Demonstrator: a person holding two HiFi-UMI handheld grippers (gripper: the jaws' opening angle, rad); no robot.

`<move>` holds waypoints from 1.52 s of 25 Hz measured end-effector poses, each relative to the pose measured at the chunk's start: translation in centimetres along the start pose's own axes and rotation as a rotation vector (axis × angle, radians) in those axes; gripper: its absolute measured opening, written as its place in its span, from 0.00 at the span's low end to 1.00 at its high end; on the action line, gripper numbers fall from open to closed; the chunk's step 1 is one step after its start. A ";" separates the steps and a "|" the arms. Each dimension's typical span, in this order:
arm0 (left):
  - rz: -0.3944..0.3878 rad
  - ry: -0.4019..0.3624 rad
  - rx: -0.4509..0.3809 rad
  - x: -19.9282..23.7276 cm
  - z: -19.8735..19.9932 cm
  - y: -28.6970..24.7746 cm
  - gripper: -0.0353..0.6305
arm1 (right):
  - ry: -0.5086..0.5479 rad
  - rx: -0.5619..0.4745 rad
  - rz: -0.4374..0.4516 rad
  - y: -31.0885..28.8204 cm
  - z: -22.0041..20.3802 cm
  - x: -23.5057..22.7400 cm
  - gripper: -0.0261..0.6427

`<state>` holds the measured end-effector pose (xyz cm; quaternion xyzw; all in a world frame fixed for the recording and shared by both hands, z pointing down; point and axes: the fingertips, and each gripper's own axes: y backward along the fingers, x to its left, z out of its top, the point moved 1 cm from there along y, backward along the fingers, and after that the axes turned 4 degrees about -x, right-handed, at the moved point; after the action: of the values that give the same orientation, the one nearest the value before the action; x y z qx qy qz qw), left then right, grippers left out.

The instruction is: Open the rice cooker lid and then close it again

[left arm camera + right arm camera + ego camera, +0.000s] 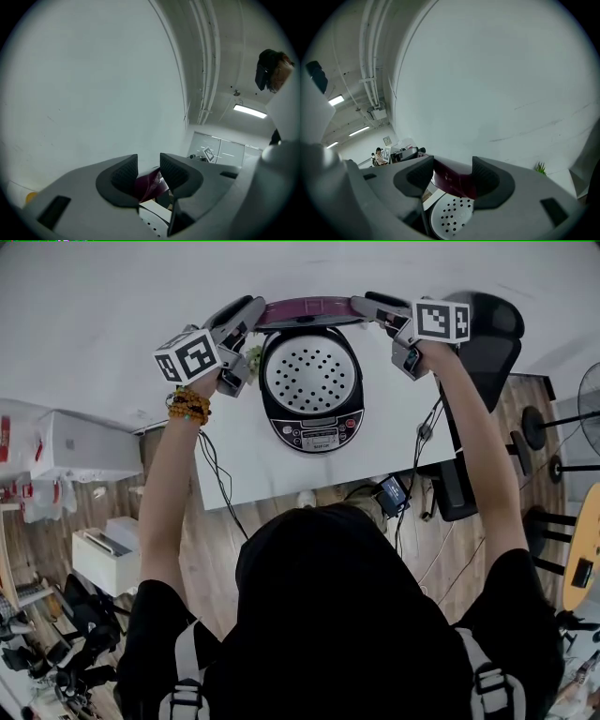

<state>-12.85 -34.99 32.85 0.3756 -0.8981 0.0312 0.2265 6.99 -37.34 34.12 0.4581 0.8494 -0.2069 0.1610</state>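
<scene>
The rice cooker sits on a white table against a pale wall, with its lid raised. The lid's inner side faces the person. The left gripper pinches the lid's left edge and the right gripper pinches its right edge. In each gripper view a sliver of maroon shell fills the gap between the ribbed dark pads. The opening looks done, so the step in hand is probably bringing the lid back down. That calls for both sides to descend together, so the lid doesn't twist on its hinge. The motion should follow the hinge's arc rather than push straight down, and end with firm pressure near the front until the latch catches. The rim is thin and glossy, so a light pinch could slip. The lid's outer shell is smooth maroon plastic with a curved edge. Its inside carries a round, matt metal plate dotted with small holes and ringed in black. The cooker's body is dark, with a silver control panel at the front.
</scene>
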 end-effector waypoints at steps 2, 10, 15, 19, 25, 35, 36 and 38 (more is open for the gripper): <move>-0.003 -0.002 -0.004 -0.4 -0.3 0.3 0.26 | 0.004 -0.004 -0.003 0.3 -0.5 0.2 0.42; 0.002 -0.036 0.005 -1.7 -2.0 1.8 0.26 | 0.034 0.008 0.000 1.3 -2.5 1.1 0.42; -0.002 -0.057 -0.006 -2.2 -3.0 2.6 0.26 | 0.058 0.003 -0.001 1.9 -3.8 1.4 0.42; 0.004 -0.067 -0.008 -2.6 -3.5 3.1 0.26 | 0.087 -0.008 0.009 2.2 -4.4 1.7 0.42; 0.009 -0.078 -0.005 -2.9 -4.3 3.5 0.26 | 0.101 -0.002 0.014 2.4 -5.2 1.9 0.42; 0.019 -0.095 -0.019 -3.4 -5.1 4.2 0.26 | 0.135 -0.032 0.011 2.9 -6.2 2.5 0.43; 0.018 -0.097 -0.018 -3.4 -5.3 4.4 0.26 | 0.138 -0.036 0.012 3.0 -6.4 2.5 0.43; 0.013 -0.100 -0.016 -3.5 -5.6 4.5 0.26 | 0.142 -0.043 0.013 3.1 -6.7 2.6 0.43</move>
<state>-11.66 -28.13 36.88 0.3690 -0.9110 0.0069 0.1842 7.68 -30.57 38.10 0.4736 0.8599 -0.1545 0.1116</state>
